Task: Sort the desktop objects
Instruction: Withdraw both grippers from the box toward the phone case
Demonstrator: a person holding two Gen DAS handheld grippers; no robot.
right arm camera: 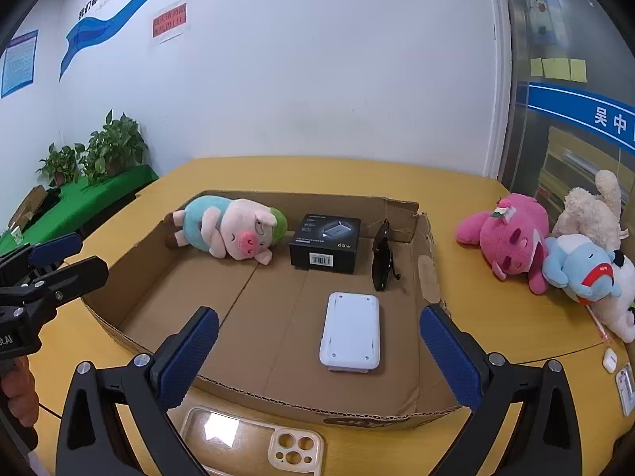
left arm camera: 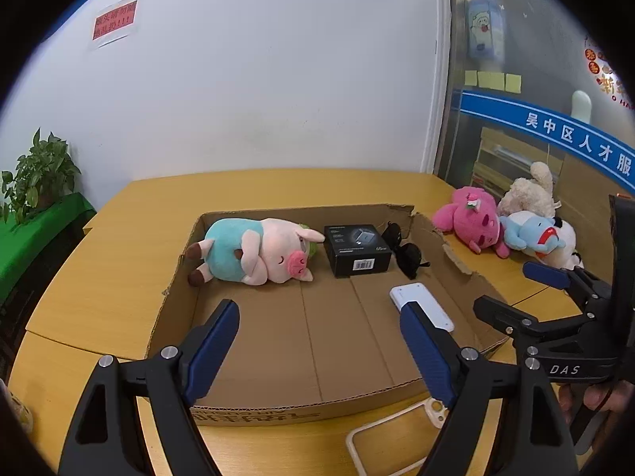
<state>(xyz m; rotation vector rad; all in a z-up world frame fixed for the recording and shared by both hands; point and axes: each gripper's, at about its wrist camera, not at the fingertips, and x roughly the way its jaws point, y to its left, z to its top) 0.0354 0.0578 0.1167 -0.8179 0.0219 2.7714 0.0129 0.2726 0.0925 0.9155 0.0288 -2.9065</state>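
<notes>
A shallow cardboard box (left arm camera: 278, 386) (right arm camera: 131, 273) lies on the yellow table. Inside it are a pig plush (left arm camera: 258, 250) (right arm camera: 230, 230), a black carton (left arm camera: 355, 250) (right arm camera: 325, 248), dark sunglasses (left arm camera: 405, 252) (right arm camera: 381, 258) and a white flat device (left arm camera: 424, 303) (right arm camera: 351, 331). In front of the box lies a clear phone case (right arm camera: 250, 440) (left arm camera: 393, 424). My left gripper (left arm camera: 317, 351) hovers open over the box's near edge, nothing between its fingers. My right gripper (right arm camera: 317, 361) is open too, above the near wall and the phone case.
Outside the box at the right lies a pile of plush toys: pink (right arm camera: 512, 234) (left arm camera: 474, 220), blue-and-white (right arm camera: 583, 269) (left arm camera: 535, 236) and cream (right arm camera: 591, 206). A small white earbud case (right arm camera: 609, 359) sits near the right table edge. Potted plants (right arm camera: 103, 150) stand on a green stand at left.
</notes>
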